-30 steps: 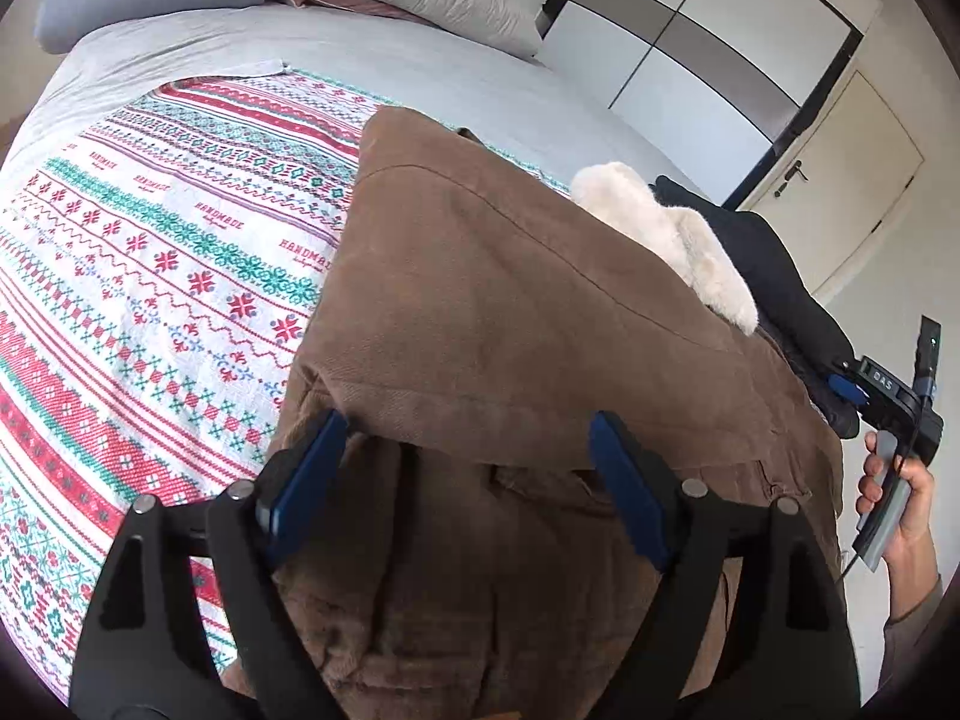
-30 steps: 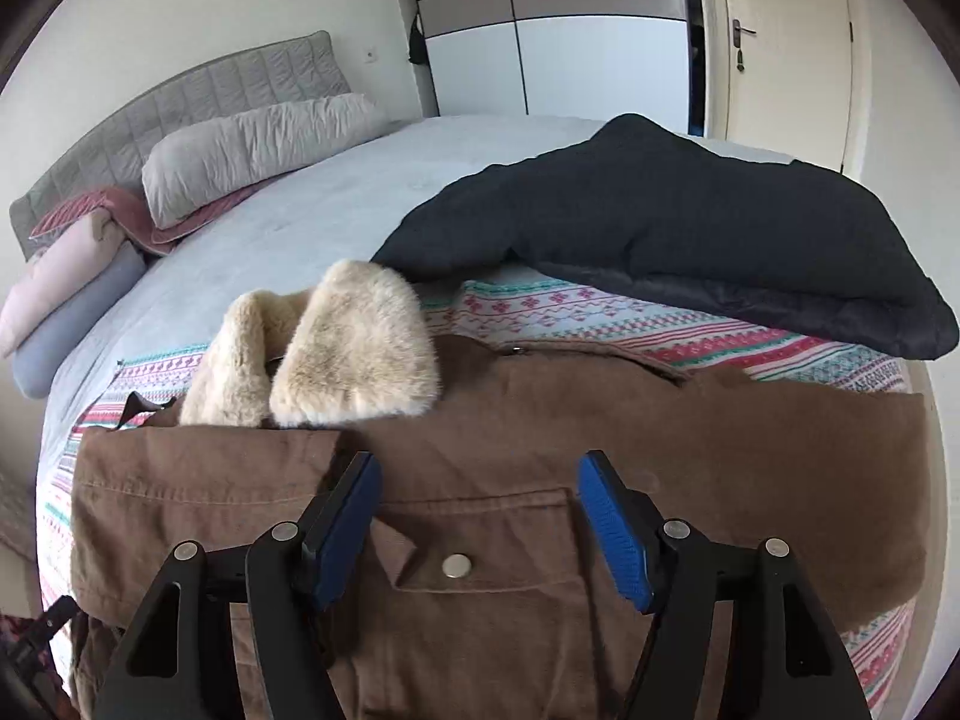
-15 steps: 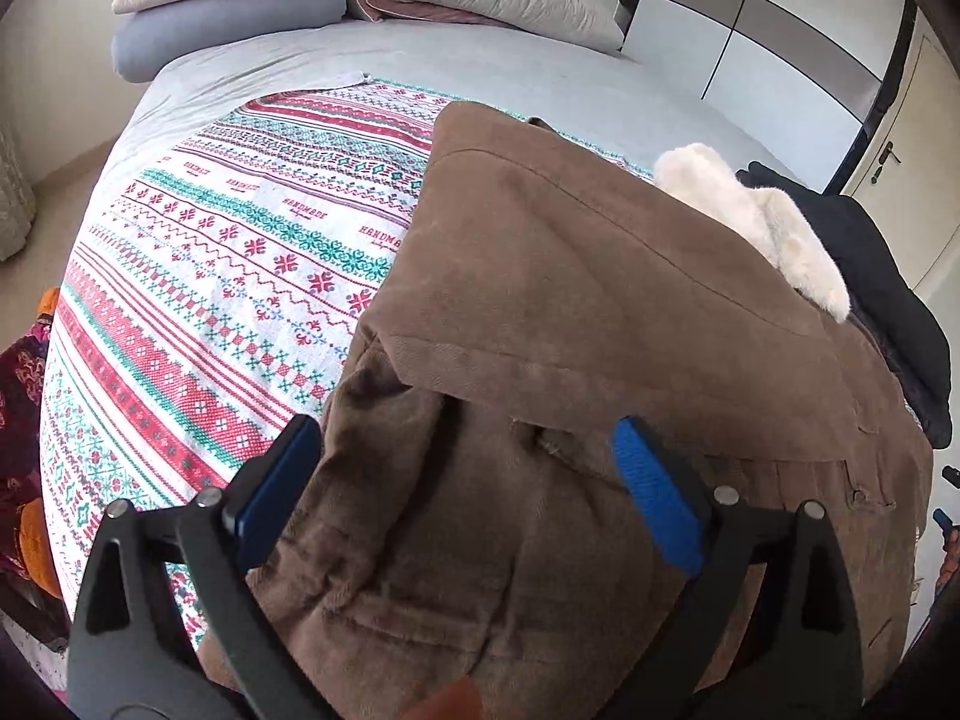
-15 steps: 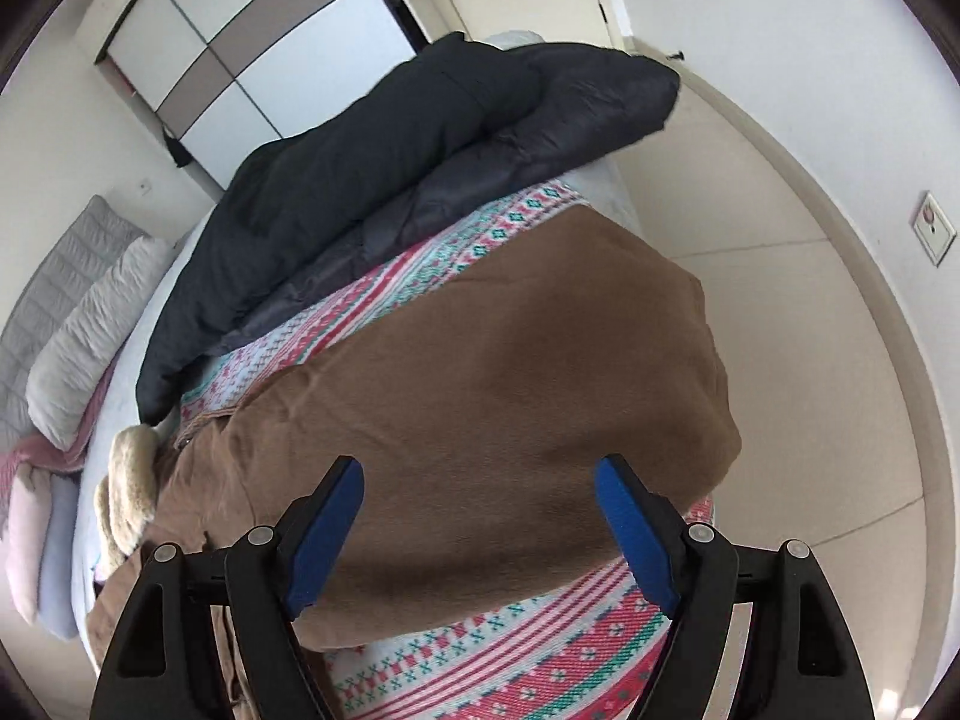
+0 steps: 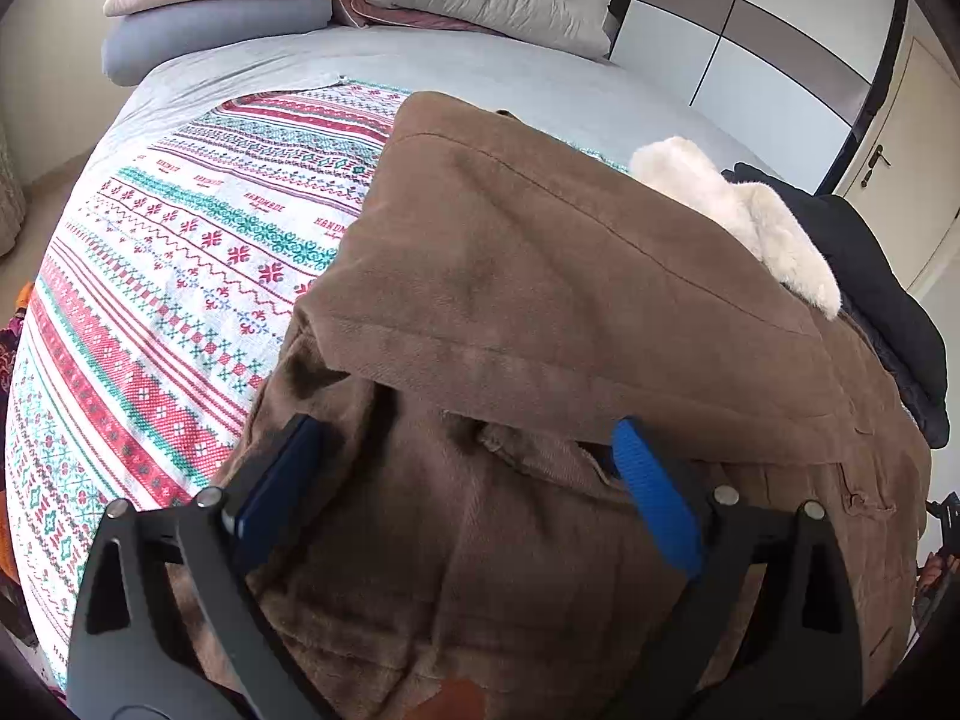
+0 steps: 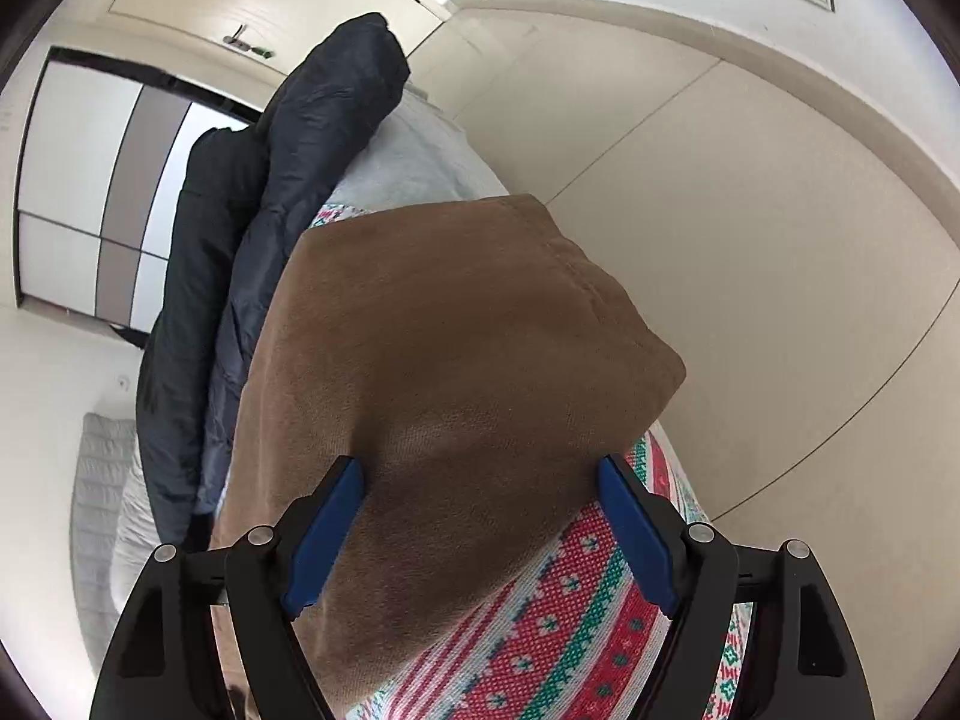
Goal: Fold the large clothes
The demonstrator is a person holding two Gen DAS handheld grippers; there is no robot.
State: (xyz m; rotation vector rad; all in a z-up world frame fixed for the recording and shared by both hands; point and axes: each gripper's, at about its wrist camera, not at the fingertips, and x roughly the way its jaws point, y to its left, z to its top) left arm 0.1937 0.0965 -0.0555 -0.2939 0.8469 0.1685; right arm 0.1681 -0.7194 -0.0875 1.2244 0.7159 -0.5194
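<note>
Two grippers: both are seen with pads spread wide and nothing clamped between them.
Left gripper (image 5: pixel 465 480): it is held low over the coat (image 5: pixel 540 312), at the bottom centre of its frame; pads (image 5: pixel 657 501) released, hovering over rumpled brown cloth; whether they touch it cannot be told.
Right gripper (image 6: pixel 480 531): it is also released; the coat's far end (image 6: pixel 456 372) fills the middle of its frame, above the blanket (image 6: pixel 540 636).
Coat: it is laid across the patterned blanket on the bed (image 5: pixel 288 60), a flap folded over at frame centre, fur collar (image 5: pixel 738 216) at upper right.
Dark jacket (image 6: pixel 252 228): it is piled just beyond the coat, upper left of the right view.
Change, left: over the last second the camera has been drawn back and lifted a little; more blanket and the pillows (image 5: pixel 252 6) are now taken in at upper left.
Change, right: a large swing has been made, from facing the collar and a snap pocket to looking along the coat's end toward the floor (image 6: pixel 750 240) and wall.
Meaning: the right gripper is judged to be lining up on that end for the next fold, the left to steady the near edge.
Progress: one fold looks laid; more is left.
Risk: thick cloth may slip from a shallow pinch.
</note>
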